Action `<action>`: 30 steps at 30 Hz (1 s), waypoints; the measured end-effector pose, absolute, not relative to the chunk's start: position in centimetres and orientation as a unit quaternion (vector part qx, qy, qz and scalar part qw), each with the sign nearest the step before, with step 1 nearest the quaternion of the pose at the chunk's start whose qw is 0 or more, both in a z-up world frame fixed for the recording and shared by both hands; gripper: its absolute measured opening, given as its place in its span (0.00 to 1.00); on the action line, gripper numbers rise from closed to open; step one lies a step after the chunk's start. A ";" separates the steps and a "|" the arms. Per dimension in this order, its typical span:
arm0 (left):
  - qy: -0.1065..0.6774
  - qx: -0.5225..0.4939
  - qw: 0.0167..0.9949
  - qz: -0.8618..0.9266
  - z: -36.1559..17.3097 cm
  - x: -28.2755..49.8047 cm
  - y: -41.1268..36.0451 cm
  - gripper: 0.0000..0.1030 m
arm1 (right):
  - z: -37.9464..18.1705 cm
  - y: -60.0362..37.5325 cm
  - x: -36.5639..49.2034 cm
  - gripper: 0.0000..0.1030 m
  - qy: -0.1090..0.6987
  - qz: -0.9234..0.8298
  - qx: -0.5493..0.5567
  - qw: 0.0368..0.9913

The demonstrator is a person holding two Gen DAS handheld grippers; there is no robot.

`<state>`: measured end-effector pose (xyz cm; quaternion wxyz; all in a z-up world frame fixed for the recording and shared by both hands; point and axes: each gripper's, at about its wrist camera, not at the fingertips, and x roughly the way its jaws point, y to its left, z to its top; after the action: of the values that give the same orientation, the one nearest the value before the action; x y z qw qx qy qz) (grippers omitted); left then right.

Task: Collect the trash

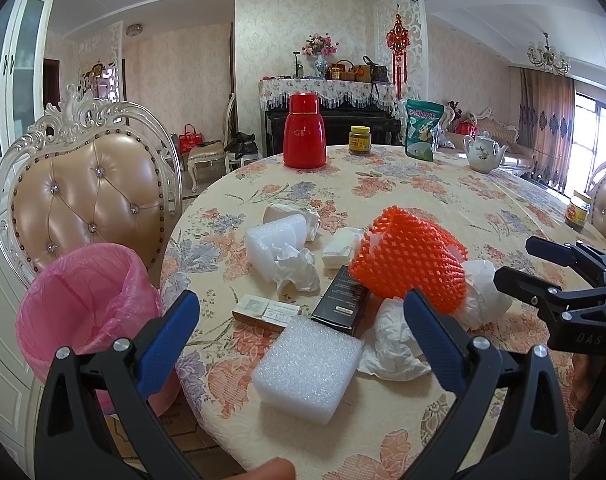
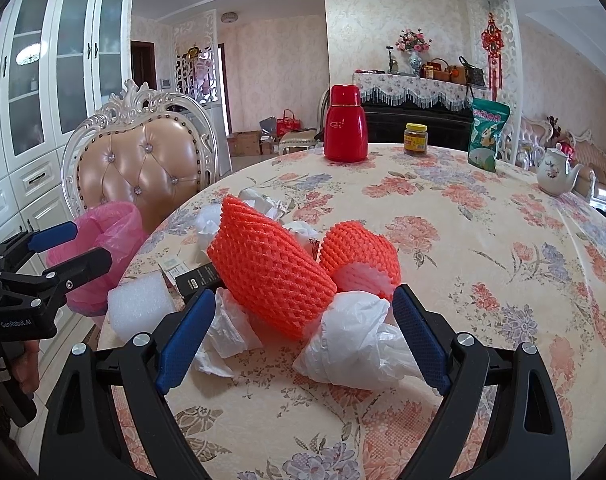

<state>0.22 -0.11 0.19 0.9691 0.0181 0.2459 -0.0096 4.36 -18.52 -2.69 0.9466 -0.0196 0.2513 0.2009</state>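
Trash lies piled on the floral table (image 1: 423, 200): an orange foam net (image 1: 411, 258), white foam blocks (image 1: 307, 364), crumpled tissues (image 1: 297, 270), a black box (image 1: 341, 300) and a small carton (image 1: 265, 312). A bin lined with a pink bag (image 1: 87, 304) stands left of the table. My left gripper (image 1: 301, 312) is open above the near foam block, empty. My right gripper (image 2: 305, 308) is open around the orange net (image 2: 271, 272) and a white plastic bag (image 2: 359, 344), touching neither clearly. A second orange net (image 2: 359, 256) sits behind.
A red flask (image 1: 304, 136), a jar (image 1: 360, 141), a green snack bag (image 1: 421, 130) and a teapot (image 1: 485, 154) stand at the table's far side. Another jar (image 1: 579, 210) is at the right edge. A padded chair (image 1: 87, 188) stands behind the bin.
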 end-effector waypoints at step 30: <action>0.338 0.034 0.940 -0.014 -5.3 3.0 0.4 0.96 | -6.1 -19.6 7.9 0.82 0.326 0.138 -0.024 0.935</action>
<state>3.04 0.43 -5.32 0.9404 0.0339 0.3382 -0.0137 7.93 -19.60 -6.07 0.9349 -0.0239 0.3262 0.1378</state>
